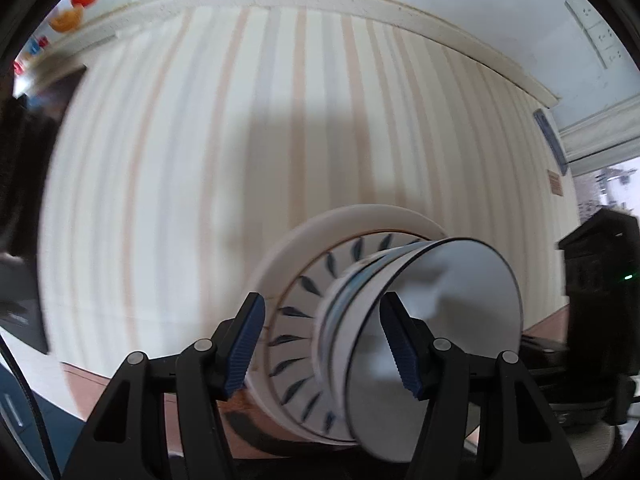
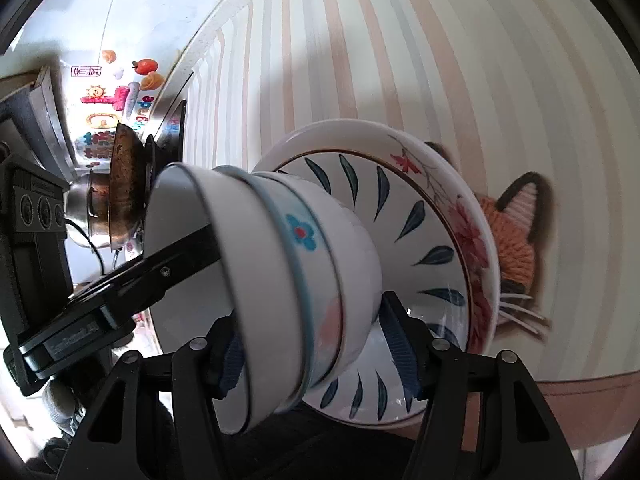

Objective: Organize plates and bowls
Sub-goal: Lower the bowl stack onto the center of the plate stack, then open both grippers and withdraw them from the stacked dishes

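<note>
Three nested white bowls point(image 2: 288, 264) with a blue rim line and flower print sit in a leaf-pattern plate point(image 2: 424, 232), which lies on a flowered plate point(image 2: 476, 240). My right gripper point(image 2: 316, 356) stands open astride the bowls. One of its fingers point(image 2: 400, 344) is at the lowest bowl's base; the other is half hidden behind the top bowl's rim. My left gripper point(image 1: 324, 344) is open too. One left finger point(image 1: 400, 344) is inside the top bowl point(image 1: 440, 304); the other left finger point(image 1: 246, 344) is outside by the plate rim point(image 1: 280, 264). The left gripper's arm point(image 2: 160, 276) reaches into the top bowl.
The stack rests on a striped tablecloth point(image 1: 240, 160) with an orange cat figure point(image 2: 516, 240). A black device point(image 1: 600, 280) stands near the table edge. A metal pot with a brown lid point(image 2: 116, 200) and a black box point(image 2: 28, 240) stand beyond the bowls.
</note>
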`<state>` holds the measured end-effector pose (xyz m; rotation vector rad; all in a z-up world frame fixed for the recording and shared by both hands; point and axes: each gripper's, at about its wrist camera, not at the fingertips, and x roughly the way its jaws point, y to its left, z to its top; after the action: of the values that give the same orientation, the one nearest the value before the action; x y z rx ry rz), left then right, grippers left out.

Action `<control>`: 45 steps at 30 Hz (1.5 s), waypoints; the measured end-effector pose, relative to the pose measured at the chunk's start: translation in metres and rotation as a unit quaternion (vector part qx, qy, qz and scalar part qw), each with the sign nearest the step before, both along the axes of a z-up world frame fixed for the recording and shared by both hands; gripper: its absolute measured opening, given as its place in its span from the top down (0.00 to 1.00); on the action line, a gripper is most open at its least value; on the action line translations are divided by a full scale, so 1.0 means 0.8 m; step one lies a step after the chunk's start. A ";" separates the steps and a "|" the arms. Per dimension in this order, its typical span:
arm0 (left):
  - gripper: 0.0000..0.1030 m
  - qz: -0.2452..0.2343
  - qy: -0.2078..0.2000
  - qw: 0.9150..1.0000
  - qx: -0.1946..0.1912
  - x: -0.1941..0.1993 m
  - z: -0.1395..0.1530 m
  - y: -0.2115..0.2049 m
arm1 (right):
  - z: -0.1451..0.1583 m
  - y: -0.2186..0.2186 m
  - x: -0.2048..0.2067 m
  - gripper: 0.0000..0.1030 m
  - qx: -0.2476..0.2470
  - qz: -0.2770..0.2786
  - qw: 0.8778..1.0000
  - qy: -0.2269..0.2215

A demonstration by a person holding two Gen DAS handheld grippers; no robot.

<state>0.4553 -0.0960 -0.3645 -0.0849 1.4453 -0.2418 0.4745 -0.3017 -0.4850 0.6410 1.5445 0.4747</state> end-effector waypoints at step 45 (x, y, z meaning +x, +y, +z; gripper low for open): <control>0.02 0.059 -0.294 0.953 0.048 -0.253 0.251 0.033 | 0.364 -0.006 -0.284 0.04 -0.262 -0.069 0.902 -0.336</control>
<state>0.2533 -0.0693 -0.1634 -0.0168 0.8518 -0.0849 0.2475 -0.3061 -0.1936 0.1277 0.8923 0.1247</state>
